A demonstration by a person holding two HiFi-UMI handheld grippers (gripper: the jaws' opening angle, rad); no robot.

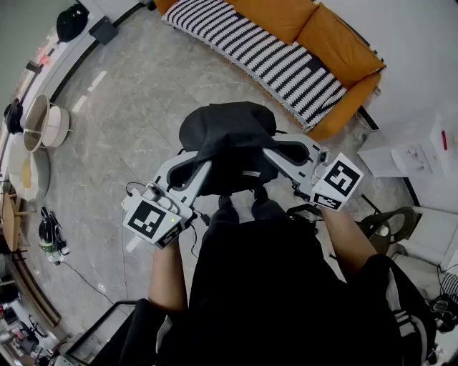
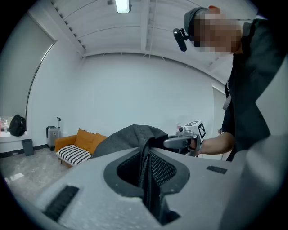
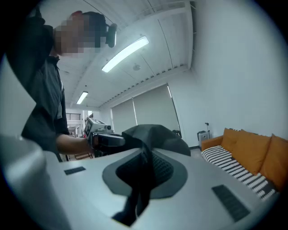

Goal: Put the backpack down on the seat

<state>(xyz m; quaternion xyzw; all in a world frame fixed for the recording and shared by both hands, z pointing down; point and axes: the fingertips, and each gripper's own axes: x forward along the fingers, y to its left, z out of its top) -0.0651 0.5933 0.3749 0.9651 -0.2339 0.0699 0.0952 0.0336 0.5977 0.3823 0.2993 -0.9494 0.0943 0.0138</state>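
A black backpack [image 1: 227, 139] hangs in the air over the grey floor, in front of the person's body. My left gripper [image 1: 202, 163] is shut on a backpack strap [image 2: 148, 179] at the bag's left side. My right gripper [image 1: 270, 151] is shut on another strap [image 3: 143, 179] at its right side. In the left gripper view the bag's dark fabric [image 2: 130, 134] rises just beyond the jaws, with the other gripper [image 2: 180, 142] behind it. The orange sofa [image 1: 336, 43] with a striped blanket [image 1: 265, 53] stands some way ahead, apart from the bag.
Round pale baskets [image 1: 43, 125] and a black bag [image 1: 71, 21] line the left wall. A white box [image 1: 408, 154] and a chair [image 1: 386, 223] stand at the right. Cables [image 1: 79, 275] lie on the floor at lower left.
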